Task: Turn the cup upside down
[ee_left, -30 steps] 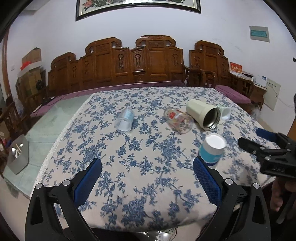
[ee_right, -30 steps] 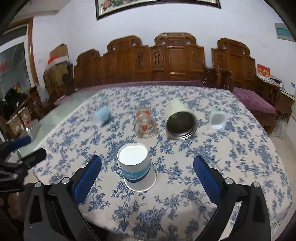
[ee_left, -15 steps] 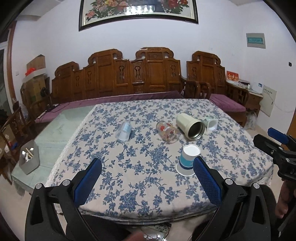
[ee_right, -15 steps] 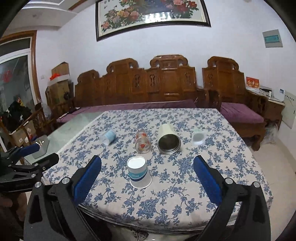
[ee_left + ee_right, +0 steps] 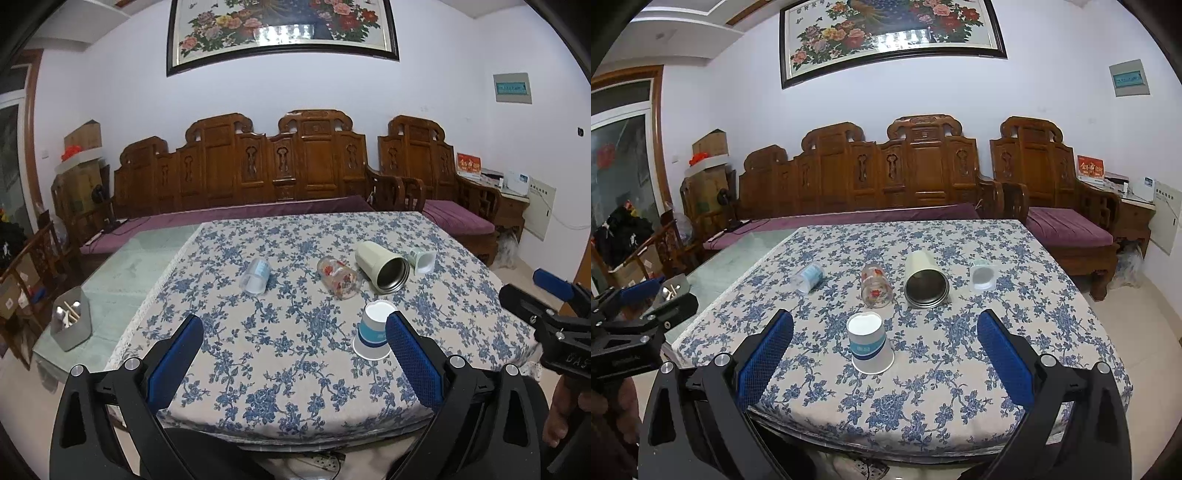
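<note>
A white paper cup with a blue band (image 5: pixel 870 346) stands upside down, mouth on the cloth, near the front of the table (image 5: pixel 1015 398); it also shows in the left wrist view (image 5: pixel 372 335), partly behind my right finger pad. My right gripper (image 5: pixel 885 363) is open and empty, held back off the table's front edge with the cup ahead between its fingers. My left gripper (image 5: pixel 294 363) is open and empty, also held back from the front edge, left of the cup.
Lying on their sides behind the paper cup are a clear plastic cup (image 5: pixel 809 277), a flowered glass (image 5: pixel 875 285), a cream steel tumbler (image 5: pixel 925 280) and a small white cup (image 5: pixel 982 275). Carved wooden benches (image 5: pixel 905 173) stand behind the table. A grey bin (image 5: pixel 70 319) sits left.
Both grippers have pulled back and up away from the table, so it looks smaller and farther. The paper cup stays upside down in place.
</note>
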A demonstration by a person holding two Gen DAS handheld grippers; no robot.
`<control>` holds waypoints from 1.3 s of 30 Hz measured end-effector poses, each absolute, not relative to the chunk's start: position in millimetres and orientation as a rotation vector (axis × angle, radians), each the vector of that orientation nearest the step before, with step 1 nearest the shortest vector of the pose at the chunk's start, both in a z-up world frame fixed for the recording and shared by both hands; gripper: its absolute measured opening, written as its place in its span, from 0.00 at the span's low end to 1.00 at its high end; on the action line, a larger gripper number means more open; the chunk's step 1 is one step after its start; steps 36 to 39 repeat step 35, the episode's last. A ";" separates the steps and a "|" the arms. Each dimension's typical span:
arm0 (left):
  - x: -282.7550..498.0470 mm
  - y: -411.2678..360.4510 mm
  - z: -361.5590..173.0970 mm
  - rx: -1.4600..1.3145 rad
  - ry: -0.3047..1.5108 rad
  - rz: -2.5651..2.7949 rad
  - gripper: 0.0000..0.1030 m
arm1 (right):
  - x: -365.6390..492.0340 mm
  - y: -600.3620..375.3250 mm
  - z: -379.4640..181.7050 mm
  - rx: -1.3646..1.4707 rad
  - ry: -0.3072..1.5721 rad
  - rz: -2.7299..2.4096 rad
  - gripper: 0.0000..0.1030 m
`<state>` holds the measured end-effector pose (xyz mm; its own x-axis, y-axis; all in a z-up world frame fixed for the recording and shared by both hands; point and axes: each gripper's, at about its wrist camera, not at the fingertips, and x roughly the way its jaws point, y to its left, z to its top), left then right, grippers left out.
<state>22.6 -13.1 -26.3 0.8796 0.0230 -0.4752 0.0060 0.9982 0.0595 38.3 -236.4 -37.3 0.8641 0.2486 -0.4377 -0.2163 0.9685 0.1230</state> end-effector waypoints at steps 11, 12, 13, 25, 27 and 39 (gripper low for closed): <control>16.5 -12.9 -22.5 0.054 0.476 0.006 0.92 | 38.0 -235.5 -37.8 0.069 0.468 0.243 0.97; 16.8 -13.0 -22.3 0.052 0.475 0.005 0.92 | 38.1 -235.5 -37.7 0.068 0.467 0.242 0.97; 16.5 -13.0 -22.1 0.052 0.475 0.006 0.92 | 38.2 -235.6 -37.7 0.069 0.467 0.244 0.97; 15.8 -12.9 -20.4 0.048 0.472 0.005 0.92 | 36.6 -235.4 -37.7 0.070 0.462 0.240 0.97; 15.8 -12.9 -20.5 0.049 0.471 0.005 0.92 | 36.5 -235.3 -37.5 0.069 0.462 0.240 0.97; 15.1 -13.6 -19.8 0.048 0.472 0.002 0.92 | 36.6 -235.5 -36.9 0.071 0.461 0.240 0.97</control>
